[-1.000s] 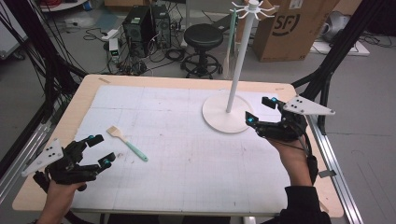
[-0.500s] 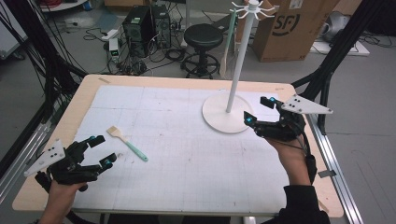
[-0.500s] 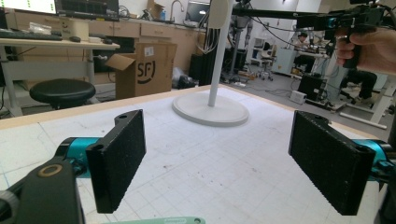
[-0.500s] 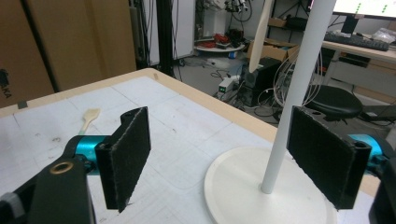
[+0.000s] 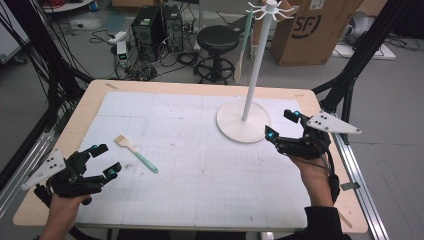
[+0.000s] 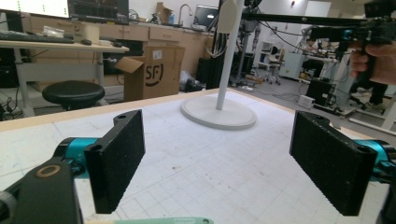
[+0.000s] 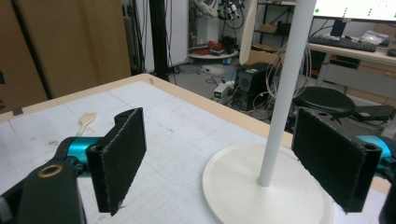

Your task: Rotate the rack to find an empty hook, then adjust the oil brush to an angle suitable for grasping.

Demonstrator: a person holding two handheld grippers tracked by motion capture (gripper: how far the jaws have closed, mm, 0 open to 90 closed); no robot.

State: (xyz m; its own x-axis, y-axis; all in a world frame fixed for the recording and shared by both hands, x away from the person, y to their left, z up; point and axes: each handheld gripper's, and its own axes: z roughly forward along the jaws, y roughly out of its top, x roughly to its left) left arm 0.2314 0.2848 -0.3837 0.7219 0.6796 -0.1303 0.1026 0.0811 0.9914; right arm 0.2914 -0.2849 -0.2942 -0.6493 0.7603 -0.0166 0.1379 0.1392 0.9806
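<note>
The light wooden table (image 5: pixel 90 107) with its white gridded mat (image 5: pixel 200 160) is carrying a white metal stand on a round base (image 5: pixel 243 126) at about two o'clock. A small pastry brush with a mint-green handle and pale bristles (image 5: pixel 136 154) is lying flat at about nine o'clock, just beside the left gripper (image 5: pixel 105 161), untouched. That gripper's jaws are standing wide apart with nothing between them. Over the last second it has been edging forward toward the brush, so a pick-up seems to be starting. The right gripper (image 5: pixel 281 125), jaws likewise apart and empty, is hovering at the base's three-o'clock edge, having shifted slightly inward, probably waiting to steady the stand.
</note>
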